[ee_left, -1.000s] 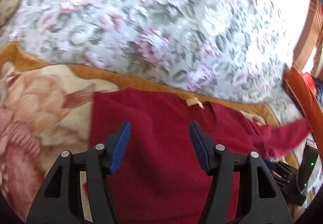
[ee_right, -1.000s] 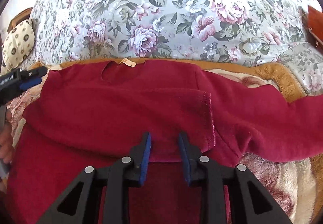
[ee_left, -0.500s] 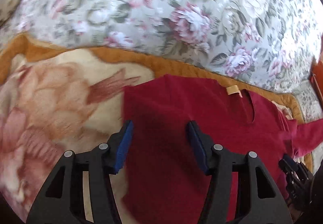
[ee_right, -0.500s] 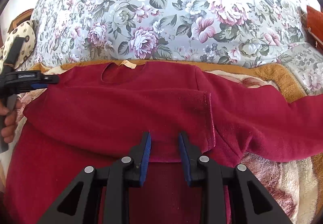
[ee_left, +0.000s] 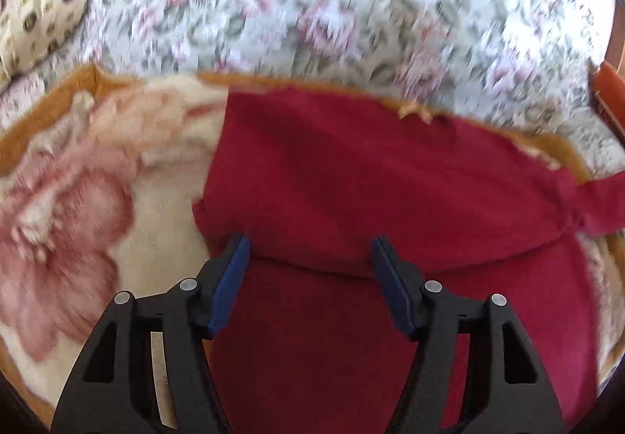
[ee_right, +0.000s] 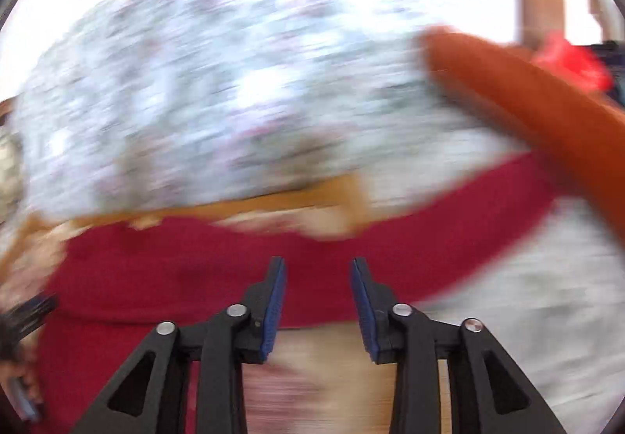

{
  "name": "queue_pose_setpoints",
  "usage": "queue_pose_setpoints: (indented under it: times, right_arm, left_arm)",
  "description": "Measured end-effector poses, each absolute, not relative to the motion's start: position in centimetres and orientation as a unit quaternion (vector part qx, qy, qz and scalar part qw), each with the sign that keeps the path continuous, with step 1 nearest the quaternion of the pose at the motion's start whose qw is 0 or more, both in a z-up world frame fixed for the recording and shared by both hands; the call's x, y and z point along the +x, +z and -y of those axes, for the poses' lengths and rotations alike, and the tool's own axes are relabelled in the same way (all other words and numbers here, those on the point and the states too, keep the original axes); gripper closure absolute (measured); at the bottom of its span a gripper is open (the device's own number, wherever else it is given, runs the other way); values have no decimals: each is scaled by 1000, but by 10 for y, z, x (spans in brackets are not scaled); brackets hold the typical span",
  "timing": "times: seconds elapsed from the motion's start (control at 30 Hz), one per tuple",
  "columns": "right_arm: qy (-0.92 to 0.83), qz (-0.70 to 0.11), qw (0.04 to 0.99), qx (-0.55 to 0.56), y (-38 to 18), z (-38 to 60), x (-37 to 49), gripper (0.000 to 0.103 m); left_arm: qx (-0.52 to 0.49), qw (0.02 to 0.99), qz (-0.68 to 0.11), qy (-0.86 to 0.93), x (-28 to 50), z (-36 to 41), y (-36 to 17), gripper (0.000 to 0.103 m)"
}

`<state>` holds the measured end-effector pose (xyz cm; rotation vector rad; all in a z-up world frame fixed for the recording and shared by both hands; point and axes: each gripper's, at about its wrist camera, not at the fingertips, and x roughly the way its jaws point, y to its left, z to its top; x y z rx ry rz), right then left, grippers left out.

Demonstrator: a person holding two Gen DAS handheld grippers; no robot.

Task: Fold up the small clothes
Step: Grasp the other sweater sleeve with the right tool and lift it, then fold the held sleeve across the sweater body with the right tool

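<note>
Red sweater (ee_left: 390, 180) on the blanket (ee_left: 164, 207): one sleeve folded across, other sleeve (ee_right: 468, 223) outstretched. Left tongs (ee_left: 308, 250) and right tongs (ee_right: 318, 270), both just widening, spread and empty.

Each camera rides on its own gripper and looks forward and steeply down along the two fingers, which fill the bottom of its view. The left view sits close above the red top (ee_left: 351, 180) on the blanket (ee_left: 97, 199), facing the floral cover (ee_left: 312, 4) behind. The right view, badly blurred, looks over the top's outstretched sleeve (ee_right: 449, 231) toward the same cover (ee_right: 234, 82). Both share top, blanket and cover.
</note>
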<state>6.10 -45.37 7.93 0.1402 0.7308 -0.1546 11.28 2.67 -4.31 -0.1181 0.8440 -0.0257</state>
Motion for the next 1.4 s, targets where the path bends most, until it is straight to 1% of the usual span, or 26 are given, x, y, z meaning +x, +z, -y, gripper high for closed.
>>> queue_pose_setpoints:
  times: [0.03, 0.1, 0.17, 0.23, 0.27, 0.37, 0.53, 0.57, 0.6, 0.63, 0.73, 0.93, 1.13, 1.23, 1.27, 1.33, 1.4]
  right_arm:
    - [-120, -357, 924, 64, 79, 487, 55, 66]
    - [-156, -365, 914, 85, 77, 529, 51, 65]
    - [-159, -368, 907, 126, 71, 568, 52, 65]
    - [-147, -365, 903, 175, 66, 590, 55, 65]
    - [-137, -345, 905, 208, 66, 602, 54, 65]
    - [-129, -325, 901, 256, 64, 616, 66, 65]
    - [-128, -303, 909, 256, 62, 614, 83, 67]
    - [-131, -298, 910, 257, 63, 612, 82, 71]
    - [-131, -295, 910, 260, 64, 612, 81, 87]
    - [-128, -297, 909, 263, 64, 611, 80, 95]
    - [-130, -291, 917, 242, 70, 598, 70, 97]
    - [-23, -283, 934, 217, 93, 523, 83, 97]
    - [145, -307, 919, 200, 91, 378, 124, 97]
    - [212, -324, 903, 184, 87, 295, 145, 97]
    - [226, -329, 899, 182, 84, 277, 150, 97]
    - [254, -336, 890, 175, 80, 231, 161, 97]
    - [273, -340, 884, 167, 78, 195, 167, 97]
  left_arm:
    - [-71, 909, -410, -17, 114, -31, -45, 37]
    - [-94, 908, -406, -29, 114, -40, -47, 35]
    - [-108, 908, -402, -35, 112, -44, -48, 35]
    - [-102, 910, -402, -33, 112, -42, -49, 35]
    - [-95, 910, -402, -30, 113, -39, -50, 34]
    - [-88, 911, -401, -29, 111, -36, -50, 32]
    - [-95, 912, -399, -32, 110, -38, -51, 32]
    - [-94, 912, -399, -32, 110, -38, -51, 32]
    - [-95, 912, -399, -32, 110, -38, -51, 32]
    - [-95, 912, -399, -32, 110, -38, -51, 32]
    - [-95, 911, -399, -32, 110, -37, -51, 32]
    - [-95, 911, -399, -32, 109, -37, -51, 32]
    - [-102, 913, -393, -30, 104, -37, -45, 32]
    - [-76, 931, -357, 9, 77, -45, -23, 32]
    - [-81, 934, -346, 23, 69, -52, -18, 32]
    - [-126, 934, -333, 40, 56, -75, -14, 32]
    - [-158, 922, -348, 57, 57, -90, -25, 25]
